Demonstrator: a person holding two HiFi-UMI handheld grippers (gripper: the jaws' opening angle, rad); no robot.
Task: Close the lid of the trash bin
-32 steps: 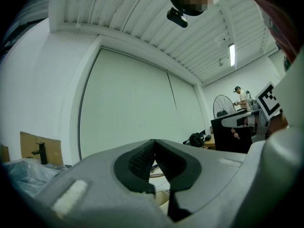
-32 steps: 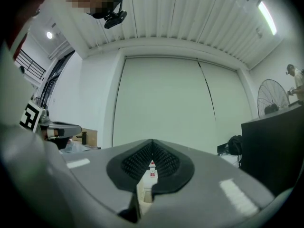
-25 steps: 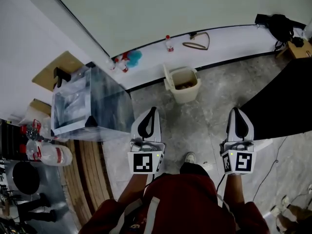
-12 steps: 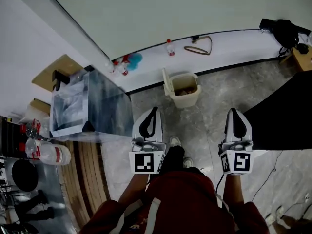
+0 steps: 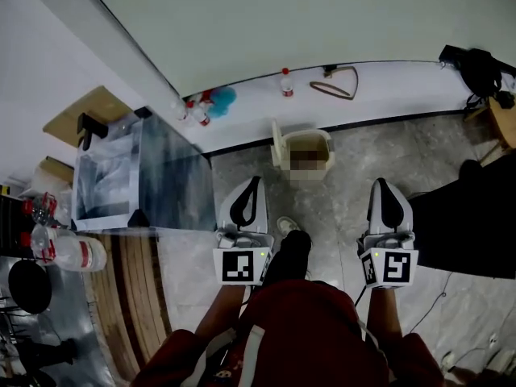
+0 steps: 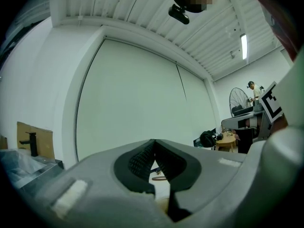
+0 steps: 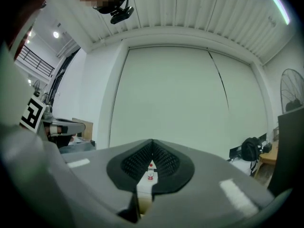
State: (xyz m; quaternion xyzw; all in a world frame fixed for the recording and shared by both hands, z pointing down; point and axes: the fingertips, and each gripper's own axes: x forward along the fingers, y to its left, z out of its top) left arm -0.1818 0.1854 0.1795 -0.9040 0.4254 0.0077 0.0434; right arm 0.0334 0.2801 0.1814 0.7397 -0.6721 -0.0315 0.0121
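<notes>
The trash bin [image 5: 305, 153] is noted on the floor [image 5: 355, 180], lid [image 5: 276, 132] raised, well ahead of the left hand-held gripper [image 5: 253, 181] and right hand-held gripper [image 5: 380, 183], both closed and empty; a hard push is judged likely to tip it.

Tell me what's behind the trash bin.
A white ledge along the wall, carrying a red-capped bottle and a brown loop. The ledge's foot directly behind the trash bin is covered by it.

My head camera looks steeply down over my white left gripper [image 5: 255, 182] and white right gripper [image 5: 380, 184]; their own cameras face level along the jaws toward the pale wall panel [image 5: 322, 14] all three views share.
</notes>
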